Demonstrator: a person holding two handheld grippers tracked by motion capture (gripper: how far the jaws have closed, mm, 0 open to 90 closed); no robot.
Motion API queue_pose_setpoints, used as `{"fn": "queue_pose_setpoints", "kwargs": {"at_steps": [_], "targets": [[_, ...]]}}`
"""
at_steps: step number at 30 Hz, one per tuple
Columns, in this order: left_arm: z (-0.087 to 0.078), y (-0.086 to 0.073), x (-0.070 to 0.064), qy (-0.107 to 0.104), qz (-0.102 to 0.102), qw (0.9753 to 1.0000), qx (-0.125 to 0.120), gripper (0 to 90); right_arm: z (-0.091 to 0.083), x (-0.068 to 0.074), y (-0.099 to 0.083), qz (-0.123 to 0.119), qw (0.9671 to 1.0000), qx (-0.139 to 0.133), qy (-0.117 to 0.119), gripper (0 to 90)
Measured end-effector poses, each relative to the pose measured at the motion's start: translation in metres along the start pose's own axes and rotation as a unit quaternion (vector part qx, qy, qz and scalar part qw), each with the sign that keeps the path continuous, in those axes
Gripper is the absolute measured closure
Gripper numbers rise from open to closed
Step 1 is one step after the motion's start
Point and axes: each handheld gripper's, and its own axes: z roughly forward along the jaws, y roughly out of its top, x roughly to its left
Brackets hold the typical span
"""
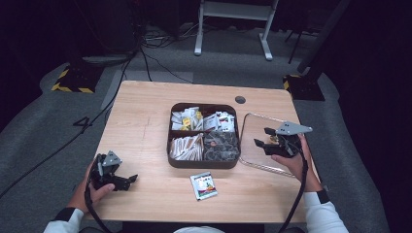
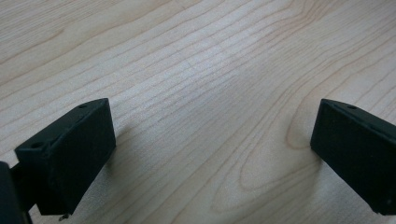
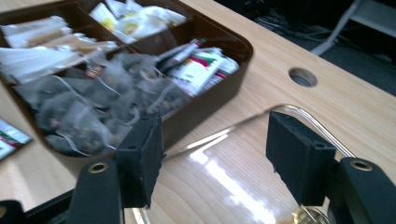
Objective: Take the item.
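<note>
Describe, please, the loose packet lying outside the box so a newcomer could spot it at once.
Start at the dark four-compartment box in the middle of the wooden table. Just in front of its near edge lies a small white packet with a green top. Unlike the other sachets, it lies alone on bare wood.

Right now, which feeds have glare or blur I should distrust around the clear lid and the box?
Right gripper view: a bright streak of glare runs across the clear lid, and the tea bags in the brown compartment box are smeared by blur. High view: sharp on the table, dark surroundings. Left gripper view: soft shadows beside the left gripper on wood grain.
</note>
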Motion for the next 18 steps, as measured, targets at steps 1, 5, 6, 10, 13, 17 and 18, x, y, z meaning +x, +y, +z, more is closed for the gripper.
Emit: {"fn": "queue_pose_setpoints", "kwargs": {"at_steps": [1, 5, 6, 10, 13, 17, 18], "targets": [[0.0, 0.0, 0.0, 0.0, 0.0, 1.0, 0.0, 0.3, 0.0, -0.003, -0.002, 0.006, 1.0, 0.001, -0.001, 37.1], [0.0, 0.0, 0.0, 0.0, 0.0, 1.0, 0.0, 0.2, 0.003, -0.012, -0.008, 0.017, 0.9997, 0.012, -0.015, 36.9], [0.0, 0.0, 0.0, 0.0, 0.0, 1.0, 0.0, 0.2, 0.004, -0.015, -0.01, 0.019, 0.9996, 0.015, -0.016, 36.8], [0.0, 0.0, 0.0, 0.0, 0.0, 1.0, 0.0, 0.2, 0.006, -0.023, -0.017, 0.027, 0.9989, 0.025, -0.028, 36.6], [0.0, 0.0, 0.0, 0.0, 0.0, 1.0, 0.0, 0.2, 0.009, -0.029, -0.023, 0.037, 0.9981, 0.037, -0.034, 36.1], [0.0, 0.0, 0.0, 0.0, 0.0, 1.0, 0.0, 0.2, 0.012, -0.041, -0.032, 0.058, 0.9964, 0.046, -0.041, 36.3], [0.0, 0.0, 0.0, 0.0, 0.0, 1.0, 0.0, 0.2, 0.013, -0.044, -0.035, 0.065, 0.9959, 0.048, -0.041, 36.6]]}}
